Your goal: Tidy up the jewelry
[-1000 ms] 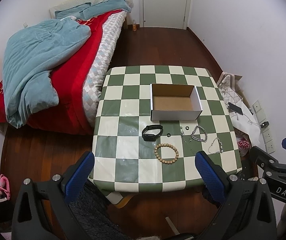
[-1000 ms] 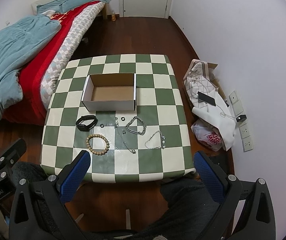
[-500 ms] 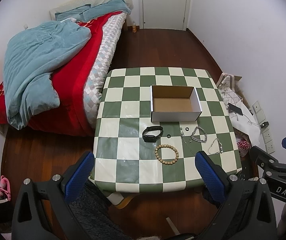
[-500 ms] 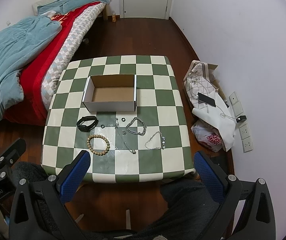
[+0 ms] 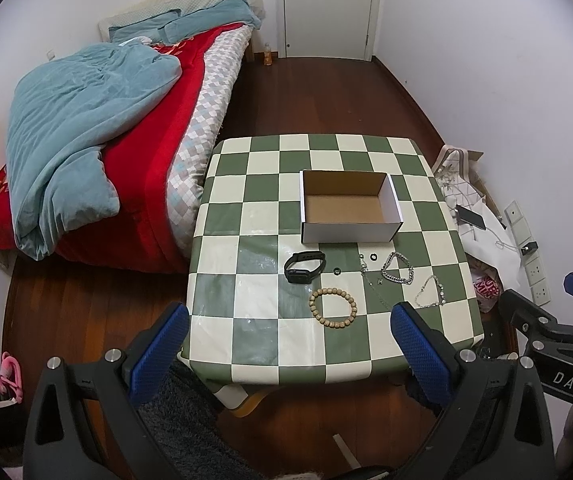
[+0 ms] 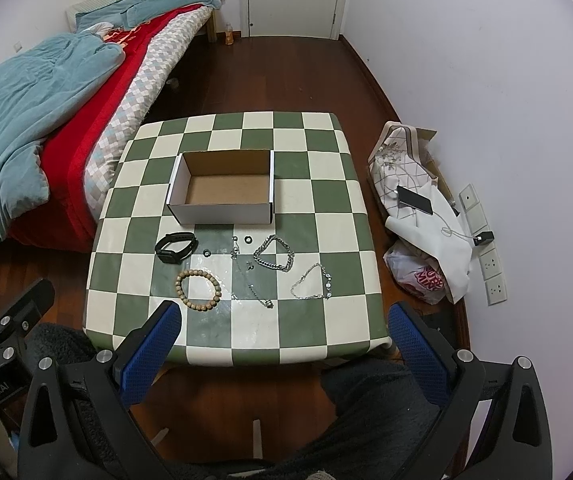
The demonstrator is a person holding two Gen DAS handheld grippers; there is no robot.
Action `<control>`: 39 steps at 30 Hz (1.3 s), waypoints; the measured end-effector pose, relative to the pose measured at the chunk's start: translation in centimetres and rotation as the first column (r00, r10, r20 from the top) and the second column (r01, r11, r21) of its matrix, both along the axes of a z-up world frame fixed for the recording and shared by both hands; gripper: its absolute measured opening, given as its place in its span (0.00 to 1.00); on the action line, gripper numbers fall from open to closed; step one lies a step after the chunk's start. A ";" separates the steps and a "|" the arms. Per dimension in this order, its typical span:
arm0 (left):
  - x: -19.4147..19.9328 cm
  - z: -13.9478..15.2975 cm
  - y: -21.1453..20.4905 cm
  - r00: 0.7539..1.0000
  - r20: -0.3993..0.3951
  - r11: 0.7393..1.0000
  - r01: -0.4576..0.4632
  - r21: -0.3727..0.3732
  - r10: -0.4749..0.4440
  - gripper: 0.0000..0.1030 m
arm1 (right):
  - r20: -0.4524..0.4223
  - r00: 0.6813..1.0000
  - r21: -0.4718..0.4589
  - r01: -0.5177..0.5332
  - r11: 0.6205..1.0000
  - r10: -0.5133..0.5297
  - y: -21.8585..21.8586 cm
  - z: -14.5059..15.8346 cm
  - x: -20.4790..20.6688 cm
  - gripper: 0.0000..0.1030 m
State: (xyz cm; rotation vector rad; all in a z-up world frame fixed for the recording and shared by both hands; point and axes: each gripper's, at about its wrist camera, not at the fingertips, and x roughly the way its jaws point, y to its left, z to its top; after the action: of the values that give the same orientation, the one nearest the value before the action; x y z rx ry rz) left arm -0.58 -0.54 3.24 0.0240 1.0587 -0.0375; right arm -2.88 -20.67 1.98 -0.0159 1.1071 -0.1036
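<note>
Short of the tabletop's (image 5: 246, 280) near edge, both claws hang spread wide and empty: the left claw (image 5: 286, 354) and the right claw (image 6: 284, 354). Ahead, the beaded bracelet (image 5: 332, 306) lies nearest, toward the left claw; chains (image 6: 274, 258) lie toward the right edge. Behind them sits the empty box (image 6: 224, 188), long axis crosswise. Only the right view shows the thin necklace (image 6: 252, 286) clearly.

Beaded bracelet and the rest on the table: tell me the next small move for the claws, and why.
Probably lower the left claw toward the beaded bracelet. Both claws hang open and empty short of the table, the right claw included. The cardboard box has nothing in it, and the bracelet lies nearest the front edge, clear of the chains.
</note>
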 end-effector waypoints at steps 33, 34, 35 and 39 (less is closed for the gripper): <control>3.8 -6.5 0.2 0.998 0.010 0.976 -0.059 0.209 0.058 1.00 | -0.055 0.983 0.051 0.176 0.983 -0.173 -6.7 -7.6 3.5 1.00; 4.3 -7.6 0.1 0.998 -0.004 0.972 -0.057 0.228 0.059 1.00 | -0.066 0.982 0.060 0.180 0.982 -0.176 -7.1 -8.6 3.7 1.00; 4.9 -8.7 -0.1 0.998 -0.019 0.970 -0.049 0.237 0.055 1.00 | -0.079 0.981 0.068 0.185 0.980 -0.180 -7.5 -9.8 3.9 0.99; 7.1 -13.6 -1.0 0.994 -0.096 0.961 -0.020 0.277 0.049 1.00 | -0.148 0.974 0.103 0.191 0.976 -0.174 -7.7 -15.3 5.3 0.88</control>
State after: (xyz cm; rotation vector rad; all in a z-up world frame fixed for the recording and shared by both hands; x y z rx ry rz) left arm 6.47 -1.55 -10.37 0.2587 1.1601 0.1427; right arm 2.46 -28.36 -13.34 0.1865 1.2503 -0.2051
